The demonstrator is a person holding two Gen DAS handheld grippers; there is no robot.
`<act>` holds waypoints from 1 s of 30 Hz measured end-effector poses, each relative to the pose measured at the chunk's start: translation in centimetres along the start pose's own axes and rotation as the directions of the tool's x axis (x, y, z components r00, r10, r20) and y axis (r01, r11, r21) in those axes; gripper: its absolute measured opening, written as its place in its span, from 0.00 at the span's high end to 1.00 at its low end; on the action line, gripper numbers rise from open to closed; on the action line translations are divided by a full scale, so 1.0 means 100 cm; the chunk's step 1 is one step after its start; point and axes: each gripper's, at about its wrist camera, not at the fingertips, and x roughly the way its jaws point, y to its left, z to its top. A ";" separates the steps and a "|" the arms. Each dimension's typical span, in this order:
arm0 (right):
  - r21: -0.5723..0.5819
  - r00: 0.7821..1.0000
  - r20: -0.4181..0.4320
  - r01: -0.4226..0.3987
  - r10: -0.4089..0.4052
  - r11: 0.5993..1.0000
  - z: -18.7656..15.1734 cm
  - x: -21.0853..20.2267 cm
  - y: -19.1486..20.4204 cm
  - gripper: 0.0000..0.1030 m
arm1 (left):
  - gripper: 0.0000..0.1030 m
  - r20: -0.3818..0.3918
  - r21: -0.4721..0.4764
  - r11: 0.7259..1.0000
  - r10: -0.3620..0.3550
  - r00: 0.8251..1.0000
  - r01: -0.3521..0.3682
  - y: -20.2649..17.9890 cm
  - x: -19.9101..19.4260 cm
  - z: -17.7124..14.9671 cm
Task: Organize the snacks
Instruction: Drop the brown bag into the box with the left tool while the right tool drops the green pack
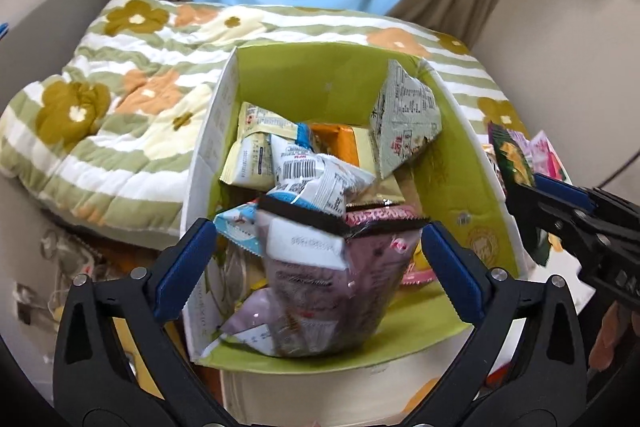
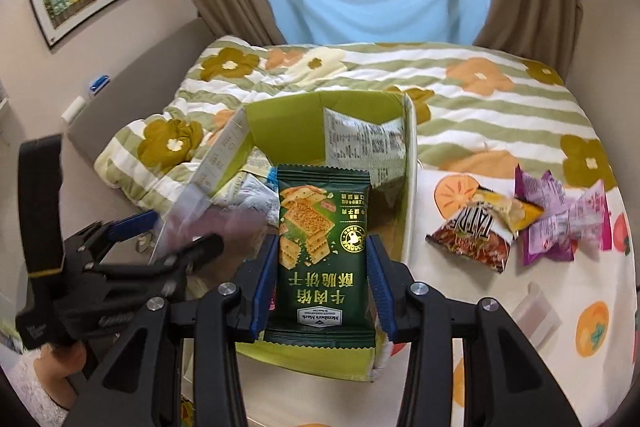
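Observation:
A cardboard box with a green lining (image 1: 300, 63) stands on the bed and holds several snack packets. Over its near end my left gripper (image 1: 320, 267) is open wide. A purple and clear snack packet (image 1: 320, 291) lies between the blue pads (image 1: 188, 263) without touching them and rests on the other packets. In the right wrist view, my right gripper (image 2: 322, 247) is shut on a dark green cracker packet (image 2: 316, 227), held over the box (image 2: 408, 147). The left wrist view shows that gripper (image 1: 532, 187) at the box's right rim.
Loose snacks lie on the bed right of the box: a brown chip bag (image 2: 472, 235), a yellow packet (image 2: 520, 211) and purple packets (image 2: 560, 219). A flowered quilt (image 2: 224, 75) is bunched behind and to the left. Curtains and a wall stand beyond.

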 end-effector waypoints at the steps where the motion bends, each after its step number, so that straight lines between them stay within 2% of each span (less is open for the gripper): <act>1: 0.004 1.000 -0.002 0.009 -0.009 1.000 -0.001 0.001 0.000 0.61 | 0.01 0.000 0.008 1.000 0.001 1.000 -0.001 0.003 0.000 -0.001; 9: 0.011 0.998 -0.052 0.037 -0.036 0.999 -0.004 0.018 0.004 0.61 | 0.01 0.004 -0.001 1.000 0.019 1.000 -0.019 0.014 -0.009 -0.006; 18: 0.041 0.994 -0.109 -0.002 0.006 0.999 0.009 0.045 -0.002 0.61 | 0.01 0.013 -0.026 0.998 0.053 0.998 -0.053 0.025 -0.019 -0.004; 19: 0.047 0.993 -0.113 -0.012 0.017 0.999 0.010 0.046 -0.003 0.59 | 0.01 0.012 -0.028 0.998 0.062 0.998 -0.061 0.025 -0.019 -0.004; 20: 0.051 0.993 -0.113 -0.023 0.029 0.998 0.011 0.047 -0.004 0.51 | 0.01 0.011 -0.032 0.997 0.066 0.998 -0.065 0.027 -0.020 -0.005; 21: 0.054 0.993 -0.109 -0.030 0.036 0.998 0.011 0.046 -0.004 0.36 | 0.01 0.010 -0.035 0.997 0.067 0.998 -0.066 0.026 -0.020 -0.006; 22: 0.056 0.994 -0.103 -0.037 0.043 0.998 0.012 0.045 -0.004 0.29 | 0.01 0.009 -0.042 0.997 0.066 0.998 -0.065 0.027 -0.021 -0.007; 23: 0.053 0.994 -0.098 -0.043 0.048 0.998 0.012 0.043 -0.003 0.16 | 0.01 0.007 -0.051 0.997 0.062 0.998 -0.062 0.027 -0.022 -0.008; 24: 0.046 0.994 -0.094 -0.045 0.049 0.998 0.011 0.041 -0.002 0.13 | 0.01 0.006 -0.057 0.997 0.061 0.998 -0.060 0.028 -0.022 -0.009; 30: 0.029 0.996 -0.082 -0.044 0.047 0.999 0.003 0.029 0.001 0.12 | 0.01 0.006 -0.069 0.995 0.067 0.998 -0.066 0.026 -0.032 -0.013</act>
